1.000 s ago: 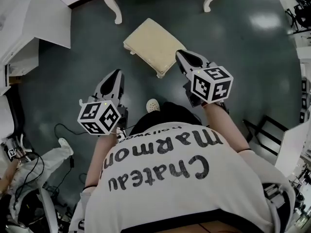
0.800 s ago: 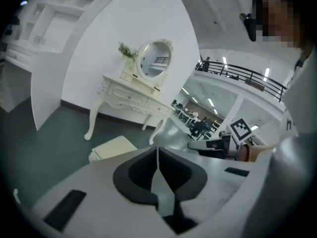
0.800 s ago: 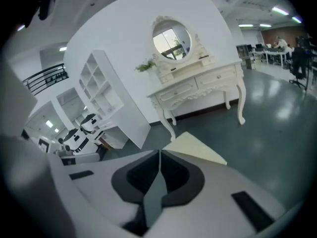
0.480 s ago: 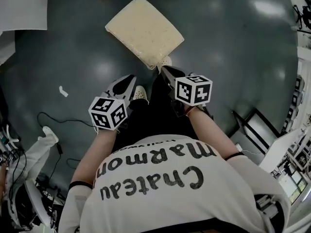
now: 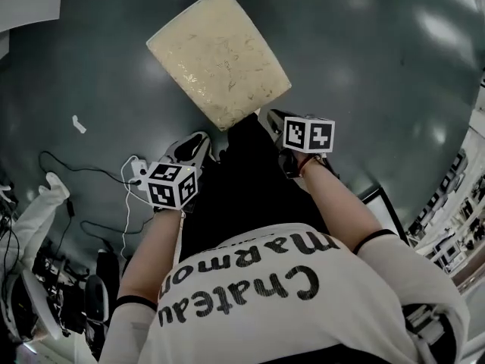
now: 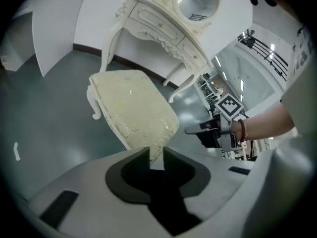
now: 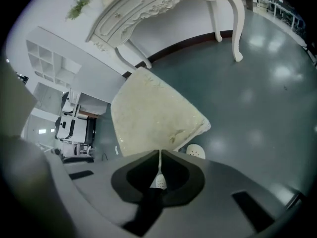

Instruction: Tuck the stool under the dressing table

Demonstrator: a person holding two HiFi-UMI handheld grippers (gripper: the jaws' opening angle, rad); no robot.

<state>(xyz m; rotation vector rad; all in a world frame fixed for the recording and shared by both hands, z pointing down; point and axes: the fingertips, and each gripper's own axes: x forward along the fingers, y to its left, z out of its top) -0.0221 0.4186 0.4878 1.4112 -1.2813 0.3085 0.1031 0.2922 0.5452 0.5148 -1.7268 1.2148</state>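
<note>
- Since a second ago both grippers have dropped low and the cushioned stool [image 5: 218, 55] has come in close below me; I judge this the reach, with the push not yet begun
- Left gripper [image 5: 198, 141]: fingers have just been opening to a narrow slit, nothing between them; the stool's near corner lies just beyond the tips
- Right gripper [image 5: 270, 117]: fingers clenched, empty, just beside the cushion's near edge; contact unclear
- Stool stands out on the floor, apart from the dressing table [image 6: 159, 28], not tucked

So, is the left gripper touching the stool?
Apart. Head view: a dark gap shows between the left gripper and the stool. Its jaws have just been opening, nothing between them.
</note>
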